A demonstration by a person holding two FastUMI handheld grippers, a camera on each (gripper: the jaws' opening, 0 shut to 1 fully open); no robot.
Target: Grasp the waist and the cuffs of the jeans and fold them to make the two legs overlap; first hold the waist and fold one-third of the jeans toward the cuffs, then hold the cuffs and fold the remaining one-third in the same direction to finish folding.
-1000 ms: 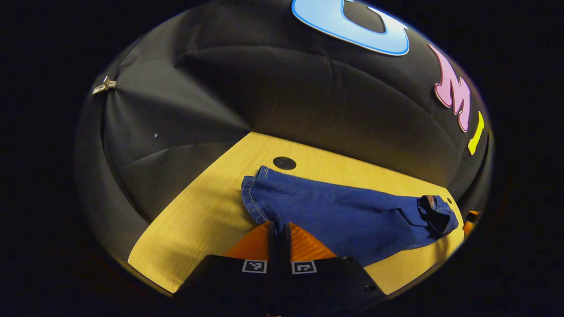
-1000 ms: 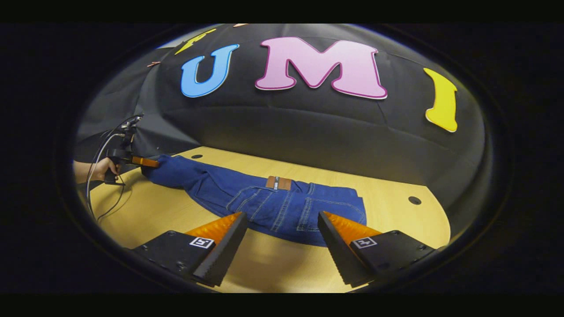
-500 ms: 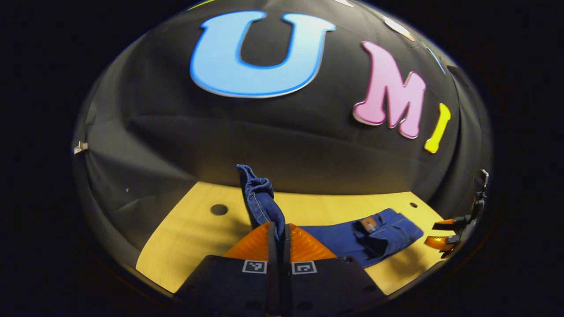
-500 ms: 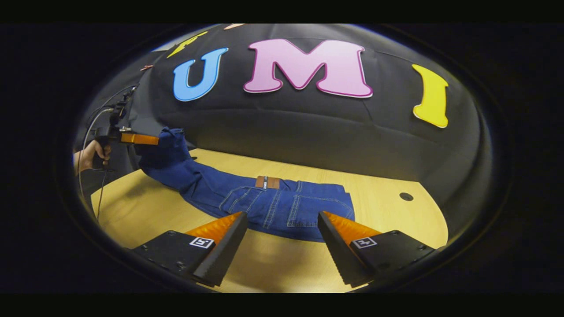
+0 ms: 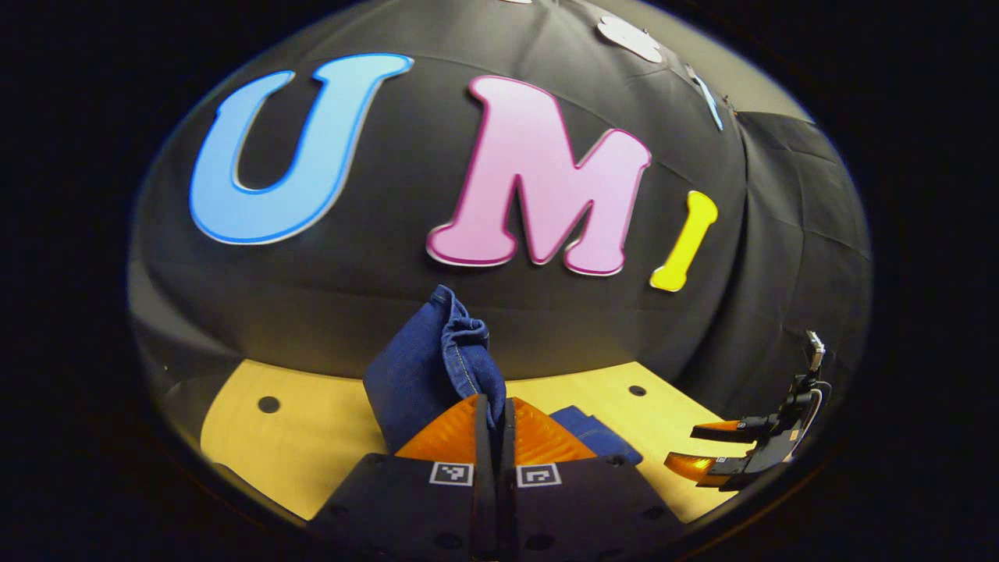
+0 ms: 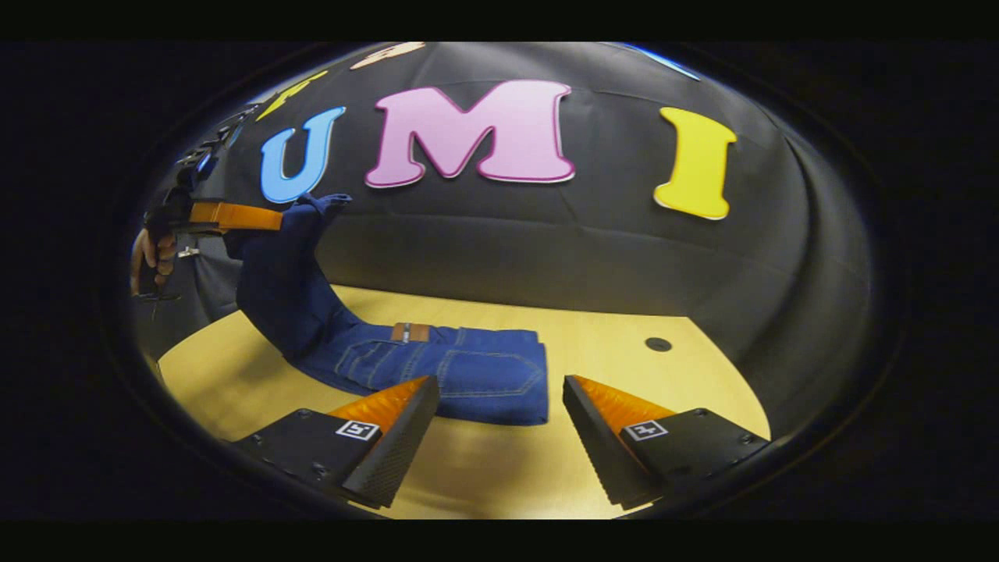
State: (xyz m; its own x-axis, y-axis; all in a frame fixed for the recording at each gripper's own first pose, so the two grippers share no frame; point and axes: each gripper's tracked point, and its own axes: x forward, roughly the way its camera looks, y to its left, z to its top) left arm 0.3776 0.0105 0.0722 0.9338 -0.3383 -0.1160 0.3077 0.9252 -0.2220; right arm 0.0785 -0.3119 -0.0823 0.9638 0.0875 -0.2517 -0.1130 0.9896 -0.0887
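Compared with one second ago, the cuffs (image 5: 456, 332) of the jeans (image 6: 437, 371) are no longer on the table (image 6: 609, 332). At that time they lay flat on the wood with the legs stretched out; half a second ago they were already lifted a little, and now they are high above the table, in front of the booth wall. The leg part hangs from them in a steep curve down to the waist end, which has stayed on the table. The right gripper (image 6: 495, 433) has kept the same opening through all three moments, but the jeans lie now a bit further from its fingers than before.

In the left gripper view, the left gripper (image 5: 494, 414) shows its two fingers pressed together with the denim of the cuffs caught between them, and the cloth bunches up just above the tips (the seam with light stitching is visible there). Behind it a small blue part of the jeans lies on the table. At the right edge of this view the right gripper (image 5: 706, 445) appears far off, with a gap between its fingers.

The right gripper view gives the whole garment: the waist part with back pocket and a brown patch (image 6: 410, 332) lies flat on the table, and the left gripper (image 6: 269, 218), held by a hand (image 6: 152, 254), grips the cuffs at the upper left. Here the right gripper's own jaws stand wide apart, holding nothing and touching nothing; the jeans lie beyond the tips.
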